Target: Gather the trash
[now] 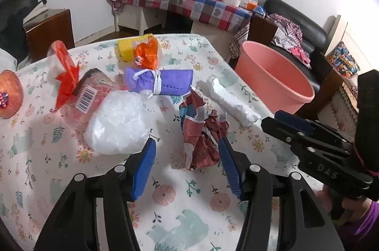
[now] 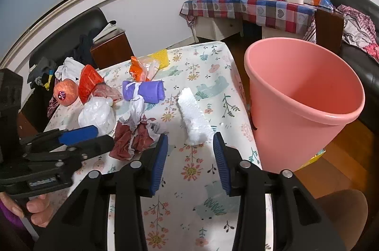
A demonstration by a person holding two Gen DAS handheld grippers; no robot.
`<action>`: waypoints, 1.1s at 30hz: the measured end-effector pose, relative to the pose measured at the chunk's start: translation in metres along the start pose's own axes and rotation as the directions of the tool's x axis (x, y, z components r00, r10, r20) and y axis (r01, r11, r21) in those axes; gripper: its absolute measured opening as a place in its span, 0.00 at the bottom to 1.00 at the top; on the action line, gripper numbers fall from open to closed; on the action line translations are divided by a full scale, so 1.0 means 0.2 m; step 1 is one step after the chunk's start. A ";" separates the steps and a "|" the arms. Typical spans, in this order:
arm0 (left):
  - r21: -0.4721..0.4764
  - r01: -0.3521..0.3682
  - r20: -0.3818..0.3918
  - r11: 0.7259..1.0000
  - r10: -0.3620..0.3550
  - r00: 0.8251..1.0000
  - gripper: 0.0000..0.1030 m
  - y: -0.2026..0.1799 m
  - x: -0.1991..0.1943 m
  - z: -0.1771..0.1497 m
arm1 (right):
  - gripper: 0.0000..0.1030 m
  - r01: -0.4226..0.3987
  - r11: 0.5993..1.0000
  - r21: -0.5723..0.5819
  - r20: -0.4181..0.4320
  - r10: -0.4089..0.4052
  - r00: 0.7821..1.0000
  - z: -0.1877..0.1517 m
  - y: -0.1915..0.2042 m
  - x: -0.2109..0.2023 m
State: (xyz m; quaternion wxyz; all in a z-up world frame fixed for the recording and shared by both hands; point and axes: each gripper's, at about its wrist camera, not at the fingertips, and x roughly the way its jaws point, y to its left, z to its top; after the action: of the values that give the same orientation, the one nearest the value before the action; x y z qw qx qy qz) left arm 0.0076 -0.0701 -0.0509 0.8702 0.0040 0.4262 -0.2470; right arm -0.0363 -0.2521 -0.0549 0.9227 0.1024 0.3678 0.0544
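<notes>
- Progress: early, judging by the layout. Pink bin [image 2: 305, 97] stood off the bench's [image 1: 71, 180] right edge; the inside that showed looked empty, bottom not visible.
- Trash all sat on the floral bench: crumpled red paper [image 1: 201, 139], white foam strip [image 2: 194, 123], clear plastic bag [image 1: 118, 123], purple roll tied with white string [image 1: 161, 81], orange wrapper [image 1: 146, 54], yellow piece [image 1: 125, 48], red packaging with barcode [image 1: 83, 94].
- An apple [image 2: 66, 92] lay at the far left; whether it counts as trash can't be told.
- Left claw [image 1: 187, 156]: spread, nothing pinched, crumpled red paper just ahead, against its right finger.
- Right claw [image 2: 190, 147]: spread, empty, near end of the foam strip between the tips, pads not pressing.
- Left to do: effectively everything. First picks were likely paper and foam.
</notes>
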 end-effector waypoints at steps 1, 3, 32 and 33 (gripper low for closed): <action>-0.001 0.006 -0.014 1.000 -0.006 1.000 0.52 0.00 0.02 0.00 | 0.39 -0.002 1.000 0.003 -0.003 0.002 1.000 0.00 0.00 0.00; -0.013 0.026 -0.038 1.000 -0.026 0.999 0.52 0.01 0.05 0.01 | 0.39 0.000 1.000 0.000 -0.012 0.000 1.000 0.01 0.00 0.01; -0.133 0.096 -0.011 0.986 -0.098 0.995 0.19 0.19 -0.01 -0.07 | 0.39 0.076 0.995 -0.062 -0.185 -0.086 0.979 0.10 0.04 0.25; -0.134 0.097 -0.012 0.986 -0.100 0.995 0.19 0.19 -0.01 -0.08 | 0.39 0.076 0.995 -0.062 -0.185 -0.087 0.979 0.10 0.04 0.24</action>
State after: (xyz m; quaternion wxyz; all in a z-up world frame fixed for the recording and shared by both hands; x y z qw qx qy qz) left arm 0.0118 -0.0316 -0.0663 0.8513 -0.0731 0.4495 -0.2605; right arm 0.0123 -0.2394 -0.0717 0.8879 0.0563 0.4551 0.0359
